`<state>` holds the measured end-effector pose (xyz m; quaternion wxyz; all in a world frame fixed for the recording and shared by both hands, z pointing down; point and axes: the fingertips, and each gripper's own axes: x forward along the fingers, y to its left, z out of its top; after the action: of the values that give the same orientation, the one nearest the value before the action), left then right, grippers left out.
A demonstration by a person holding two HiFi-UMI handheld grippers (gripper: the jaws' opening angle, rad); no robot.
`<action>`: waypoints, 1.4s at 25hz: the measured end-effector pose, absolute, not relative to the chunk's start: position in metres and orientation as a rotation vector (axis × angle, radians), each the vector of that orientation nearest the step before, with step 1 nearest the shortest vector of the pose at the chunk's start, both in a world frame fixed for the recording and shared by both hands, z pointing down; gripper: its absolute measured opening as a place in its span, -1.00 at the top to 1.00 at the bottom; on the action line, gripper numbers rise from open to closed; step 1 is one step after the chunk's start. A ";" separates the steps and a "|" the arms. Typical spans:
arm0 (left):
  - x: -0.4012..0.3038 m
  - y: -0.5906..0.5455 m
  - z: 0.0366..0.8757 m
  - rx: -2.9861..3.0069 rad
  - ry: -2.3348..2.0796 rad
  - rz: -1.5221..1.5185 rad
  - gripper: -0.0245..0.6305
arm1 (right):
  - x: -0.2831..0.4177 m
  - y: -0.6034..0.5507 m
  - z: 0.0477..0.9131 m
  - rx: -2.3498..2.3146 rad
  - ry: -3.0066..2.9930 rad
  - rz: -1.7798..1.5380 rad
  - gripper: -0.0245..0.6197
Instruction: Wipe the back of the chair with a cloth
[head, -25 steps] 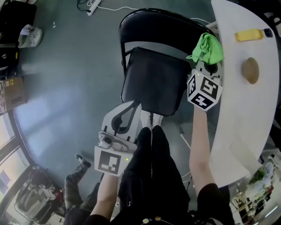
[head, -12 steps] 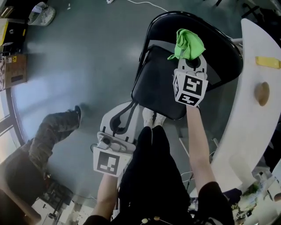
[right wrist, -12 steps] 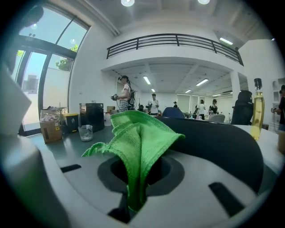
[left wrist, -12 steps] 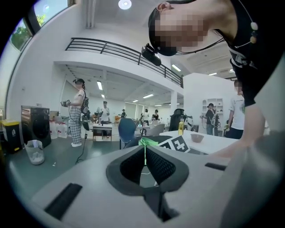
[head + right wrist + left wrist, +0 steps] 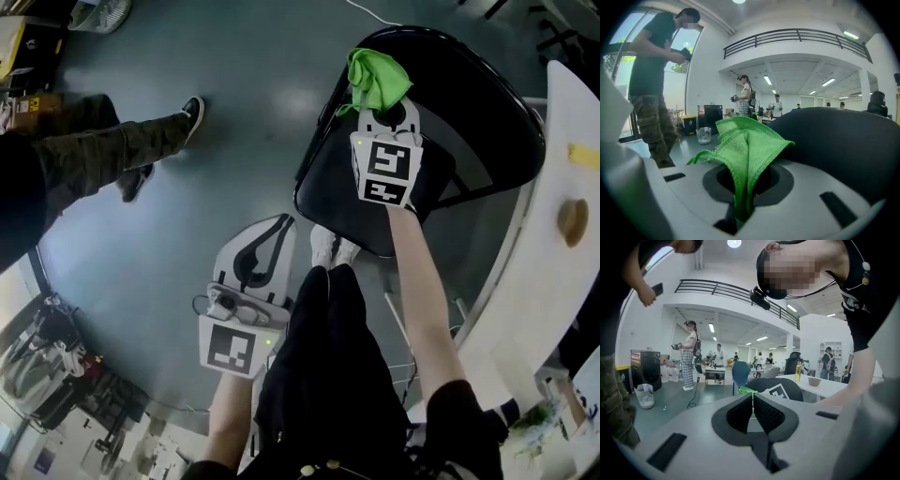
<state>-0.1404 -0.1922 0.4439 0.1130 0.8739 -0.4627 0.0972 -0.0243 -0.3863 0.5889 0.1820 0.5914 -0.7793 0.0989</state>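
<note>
Pale grey shells on both tools. The left gripper shows a black teardrop hollow behind black ribbed jaws, with a thin cable looped at its back. The right gripper has the same grey body. Each carries a white block printed with black squares, the left cube and the right cube, each with a small green light beside it. The person wears black trousers, a black top with short sleeves, and white shoes.

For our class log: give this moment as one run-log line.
right gripper: shut on cloth | cloth: beside chair back | left gripper: shut, empty
</note>
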 end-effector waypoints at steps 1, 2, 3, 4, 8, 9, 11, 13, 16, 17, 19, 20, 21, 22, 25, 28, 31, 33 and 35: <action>-0.143 -0.192 0.445 2.561 -1.358 0.289 0.89 | -0.029 -0.388 0.593 1.659 -2.193 0.274 0.79; -0.145 -0.192 0.446 2.558 -1.357 0.294 0.89 | -0.031 -0.390 0.597 1.653 -2.184 0.267 0.79; -0.146 -0.191 0.446 2.557 -1.356 0.298 0.89 | -0.032 -0.392 0.600 1.653 -2.174 0.260 0.79; -0.148 -0.192 0.447 2.557 -1.354 0.302 0.89 | -0.031 -0.394 0.602 1.658 -2.163 0.257 0.79; -0.152 -0.194 0.452 2.552 -1.345 0.316 0.89 | -0.011 -0.403 0.606 1.712 -2.116 0.307 0.79; -0.152 -0.194 0.453 2.552 -1.341 0.320 0.89 | -0.004 -0.404 0.606 1.724 -2.109 0.319 0.79; -0.150 -0.197 0.453 2.555 -1.334 0.317 0.89 | 0.005 -0.403 0.605 1.732 -2.099 0.321 0.79; -0.145 -0.200 0.451 2.563 -1.322 0.307 0.89 | 0.011 -0.401 0.605 1.733 -2.090 0.307 0.79; -0.133 -0.203 0.448 2.593 -1.291 0.297 0.89 | 0.023 -0.398 0.604 1.759 -2.072 0.312 0.79; -0.130 -0.203 0.448 2.602 -1.280 0.296 0.89 | 0.028 -0.397 0.604 1.771 -2.064 0.313 0.79; -0.124 -0.202 0.447 2.614 -1.263 0.296 0.89 | 0.038 -0.395 0.603 1.791 -2.047 0.313 0.79; -0.123 -0.202 0.447 2.618 -1.257 0.297 0.89 | 0.043 -0.393 0.602 1.800 -2.038 0.314 0.79; -0.121 -0.202 0.447 2.621 -1.252 0.298 0.89 | 0.049 -0.391 0.602 1.808 -2.030 0.315 0.79; -0.119 -0.202 0.447 2.625 -1.247 0.301 0.89 | 0.054 -0.389 0.602 1.815 -2.021 0.316 0.79; -0.114 -0.203 0.447 2.638 -1.236 0.315 0.89 | 0.071 -0.383 0.601 1.836 -1.995 0.313 0.78; -0.108 -0.208 0.444 2.653 -1.232 0.323 0.89 | 0.090 -0.377 0.599 1.862 -1.966 0.316 0.78; -0.103 -0.213 0.441 2.664 -1.224 0.325 0.89 | 0.110 -0.369 0.597 1.888 -1.935 0.319 0.78; -0.099 -0.215 0.440 2.665 -1.226 0.325 0.89 | 0.121 -0.363 0.597 1.895 -1.921 0.319 0.78; -0.093 -0.215 0.441 2.670 -1.225 0.324 0.89 | 0.132 -0.357 0.600 1.901 -1.907 0.320 0.78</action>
<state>-0.0932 -0.2152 0.4411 0.0928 0.8995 -0.4127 0.1093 0.1320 -0.3571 0.5995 0.2132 0.6850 -0.6871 0.1153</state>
